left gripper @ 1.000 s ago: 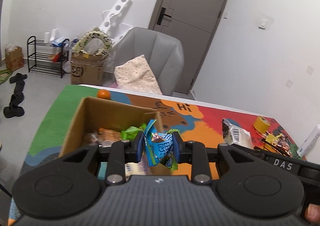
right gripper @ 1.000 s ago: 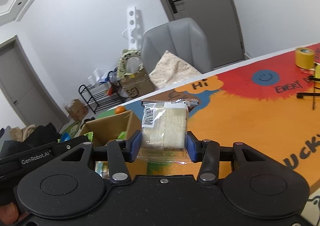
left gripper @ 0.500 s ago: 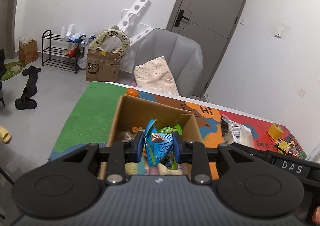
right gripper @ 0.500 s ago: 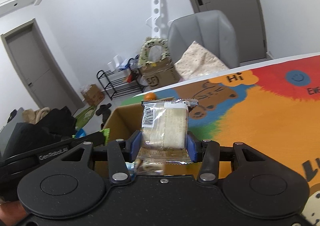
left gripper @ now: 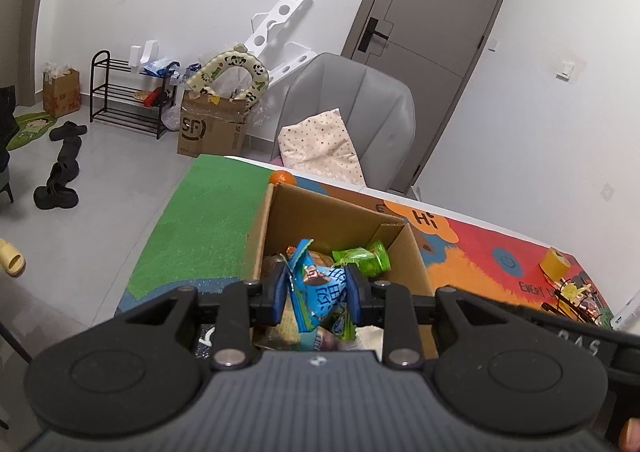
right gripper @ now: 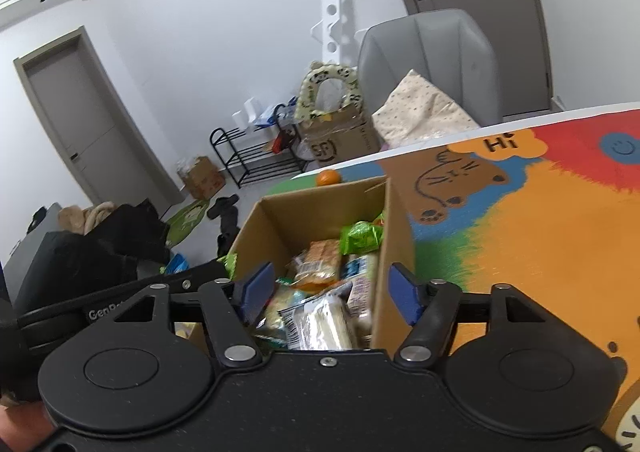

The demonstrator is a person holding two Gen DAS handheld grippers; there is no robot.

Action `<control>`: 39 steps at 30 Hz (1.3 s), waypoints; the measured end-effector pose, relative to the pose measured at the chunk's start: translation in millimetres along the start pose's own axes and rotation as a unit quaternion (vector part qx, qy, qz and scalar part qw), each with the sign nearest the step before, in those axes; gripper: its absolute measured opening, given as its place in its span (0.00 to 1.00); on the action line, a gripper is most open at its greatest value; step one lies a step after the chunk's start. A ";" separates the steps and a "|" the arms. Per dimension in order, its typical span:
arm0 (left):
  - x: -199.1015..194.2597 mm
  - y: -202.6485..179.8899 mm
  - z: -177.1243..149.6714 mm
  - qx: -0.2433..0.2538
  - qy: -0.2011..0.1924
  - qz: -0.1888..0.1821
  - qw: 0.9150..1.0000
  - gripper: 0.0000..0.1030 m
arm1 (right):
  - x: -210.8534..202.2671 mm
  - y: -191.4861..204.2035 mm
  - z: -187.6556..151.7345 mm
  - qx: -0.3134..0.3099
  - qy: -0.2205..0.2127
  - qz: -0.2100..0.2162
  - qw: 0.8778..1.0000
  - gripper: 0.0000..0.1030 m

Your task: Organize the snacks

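Note:
An open cardboard box (left gripper: pixel 332 212) (right gripper: pixel 320 204) stands on the colourful table mat and holds several snack packets. My left gripper (left gripper: pixel 318 294) hangs over the box's near end, shut on a crumpled blue snack packet (left gripper: pixel 320 292). A green packet (left gripper: pixel 366 258) (right gripper: pixel 360 236) lies inside at the far right. My right gripper (right gripper: pixel 334 288) hovers over the box with its jaws opening and nothing pressed between the pads. The clear-wrapped pale cake packet (right gripper: pixel 320 322) lies in the box just below them, free of both pads.
An orange (left gripper: pixel 282 177) (right gripper: pixel 328 177) sits on the mat behind the box. A yellow tape roll (left gripper: pixel 554 261) and small items lie at the table's right end. A grey chair (left gripper: pixel 360 108) with a dotted cushion stands beyond the table, and the floor drops off to the left.
My right gripper swung left over the box and opened, and the cake packet dropped in. My left gripper also shifted left over the box, still gripping the blue packet.

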State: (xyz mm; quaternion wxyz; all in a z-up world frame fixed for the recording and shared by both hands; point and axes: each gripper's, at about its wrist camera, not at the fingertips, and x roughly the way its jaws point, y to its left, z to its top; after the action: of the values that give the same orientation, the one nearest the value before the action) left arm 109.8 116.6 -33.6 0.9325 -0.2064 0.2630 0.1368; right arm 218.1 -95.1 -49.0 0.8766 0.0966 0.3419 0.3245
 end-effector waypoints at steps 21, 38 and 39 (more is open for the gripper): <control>0.2 -17.0 -14.3 0.025 0.035 -0.005 0.999 0.69 | -31.9 -29.0 -18.9 0.034 -0.016 -0.031 0.999 0.84; -29.5 -37.0 -28.2 0.044 0.017 -0.004 0.999 0.90 | -82.8 -49.6 -37.9 0.060 -0.048 -0.064 0.995 1.00; -31.5 -37.7 -29.2 0.043 0.016 -0.006 0.999 0.91 | -85.5 -50.7 -39.6 0.061 -0.049 -0.069 0.995 1.00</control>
State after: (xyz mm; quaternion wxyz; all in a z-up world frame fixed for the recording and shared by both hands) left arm 84.9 65.5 -27.2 0.9371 -0.1696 0.2822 0.1163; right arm 169.9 -190.6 -52.5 0.9050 0.1417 0.3237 0.2369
